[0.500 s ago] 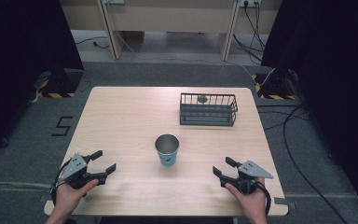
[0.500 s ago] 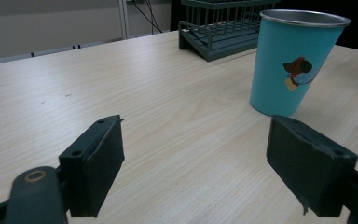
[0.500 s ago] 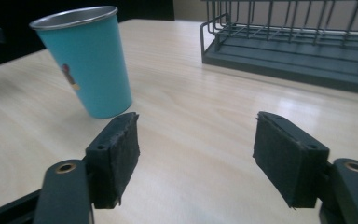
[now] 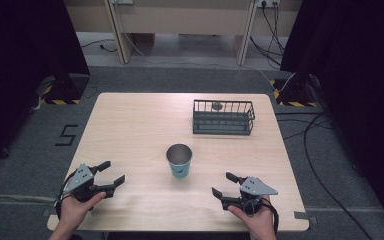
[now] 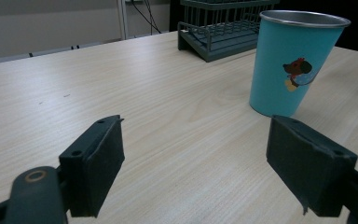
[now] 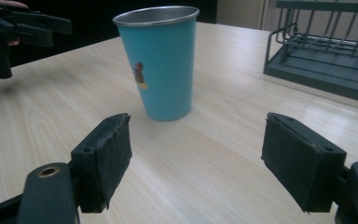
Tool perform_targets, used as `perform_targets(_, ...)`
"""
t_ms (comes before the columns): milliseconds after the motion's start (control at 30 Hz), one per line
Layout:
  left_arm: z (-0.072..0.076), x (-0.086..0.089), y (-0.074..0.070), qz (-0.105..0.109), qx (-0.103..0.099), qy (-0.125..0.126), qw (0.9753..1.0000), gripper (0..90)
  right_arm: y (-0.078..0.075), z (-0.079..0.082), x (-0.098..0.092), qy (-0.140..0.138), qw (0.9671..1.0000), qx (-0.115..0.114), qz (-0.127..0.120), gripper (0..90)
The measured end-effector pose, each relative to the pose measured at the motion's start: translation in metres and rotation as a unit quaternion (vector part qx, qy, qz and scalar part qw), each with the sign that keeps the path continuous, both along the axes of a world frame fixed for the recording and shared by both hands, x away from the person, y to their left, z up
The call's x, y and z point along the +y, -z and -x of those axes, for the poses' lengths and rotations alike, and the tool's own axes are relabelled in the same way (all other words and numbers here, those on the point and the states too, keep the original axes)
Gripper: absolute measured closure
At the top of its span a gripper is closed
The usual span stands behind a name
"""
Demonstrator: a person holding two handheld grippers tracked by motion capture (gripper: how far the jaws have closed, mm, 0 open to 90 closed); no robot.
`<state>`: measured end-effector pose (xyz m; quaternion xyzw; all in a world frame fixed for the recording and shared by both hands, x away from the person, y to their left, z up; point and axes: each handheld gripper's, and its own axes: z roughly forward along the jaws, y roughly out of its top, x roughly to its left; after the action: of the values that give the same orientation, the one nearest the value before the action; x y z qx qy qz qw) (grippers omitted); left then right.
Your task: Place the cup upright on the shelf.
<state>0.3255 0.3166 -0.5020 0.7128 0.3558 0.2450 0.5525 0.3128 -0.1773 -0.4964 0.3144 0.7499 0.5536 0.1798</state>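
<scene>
A: Count, please. Landmark is the cup.

B: One cup (image 4: 179,160), teal with a bare metal rim and a small cartoon print on its side, upright near the middle of the table (image 4: 130,130). One dark wire basket (image 4: 223,117) beyond the cup and off to its right, well apart from it. One small dark round object (image 4: 217,105) at the basket's far side. Two claws.

A: Claw states?

B: Left claw (image 4: 111,172) sits nearer than the cup and well to its left, jaws spread wide, nothing between them, held in the person's left hand (image 4: 75,210). Right claw (image 4: 222,184) sits nearer than the cup and to its right, jaws likewise spread wide with nothing held, in the right hand (image 4: 257,217). Neither touches the cup. Both point roughly toward it.

A: Anything unclear?

B: The round object: too small to identify, and I cannot tell whether it lies inside the basket or just behind it. In the left gripper view the basket (image 5: 223,28) is cut off at the top edge. In the right gripper view the basket (image 6: 326,46) runs off the right edge, and the left claw (image 6: 42,25) is partly cropped at the upper left. Forearms are cut at the bottom of the high view.
</scene>
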Motion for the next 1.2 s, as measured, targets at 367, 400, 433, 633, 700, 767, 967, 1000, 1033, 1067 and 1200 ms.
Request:
perform_targets(367, -0.001, -0.001, 0.0, 0.001, 0.001, 0.001, 1.0, 18.4, -0.008, -0.015, 0.027, -0.024, 0.9996, -0.014, 0.001, 22.5)
perform_targets(400, -0.001, -0.001, 0.0, 0.001, 0.001, 0.001, 1.0, 18.4, -0.009, -0.016, 0.029, -0.025, 0.9996, -0.014, 0.003, 22.4)
perform_targets(433, 0.0, -0.001, 0.0, 0.0, 0.0, 0.001, 1.0, 18.4, -0.009, -0.019, 0.033, -0.029, 0.9995, -0.015, 0.005, 22.3)
perform_targets(633, 0.0, -0.002, 0.0, -0.001, 0.0, 0.005, 1.0, 18.4, -0.008, -0.028, 0.046, -0.038, 0.9992, -0.01, 0.008, 22.2)
perform_targets(700, 0.0, -0.002, 0.0, -0.001, 0.0, 0.005, 1.0, 18.4, -0.008, -0.031, 0.049, -0.04, 0.9991, -0.01, 0.01, 22.0)
perform_targets(767, 0.0, -0.002, 0.0, -0.001, 0.0, 0.005, 1.0, 18.4, -0.008, -0.034, 0.051, -0.039, 0.9991, -0.01, 0.011, 21.9)
perform_targets(967, 0.0, -0.002, 0.0, -0.001, 0.0, 0.007, 1.0, 18.4, -0.008, -0.042, 0.06, -0.044, 0.9989, -0.012, 0.013, 21.6)
perform_targets(1000, 0.0, -0.002, 0.0, -0.001, 0.0, 0.007, 1.0, 18.4, -0.008, -0.043, 0.062, -0.045, 0.9988, -0.012, 0.014, 21.5)
perform_targets(1033, 0.0, -0.002, 0.0, -0.001, 0.0, 0.007, 1.0, 18.4, -0.008, -0.044, 0.063, -0.046, 0.9987, -0.012, 0.015, 21.5)
perform_targets(1067, 0.0, -0.002, 0.0, -0.001, 0.0, 0.007, 1.0, 18.4, -0.008, -0.046, 0.066, -0.047, 0.9987, -0.012, 0.017, 21.3)
perform_targets(1200, 0.0, -0.002, 0.0, -0.001, 0.0, 0.007, 1.0, 18.4, -0.007, -0.052, 0.075, -0.051, 0.9985, -0.01, 0.019, 20.7)
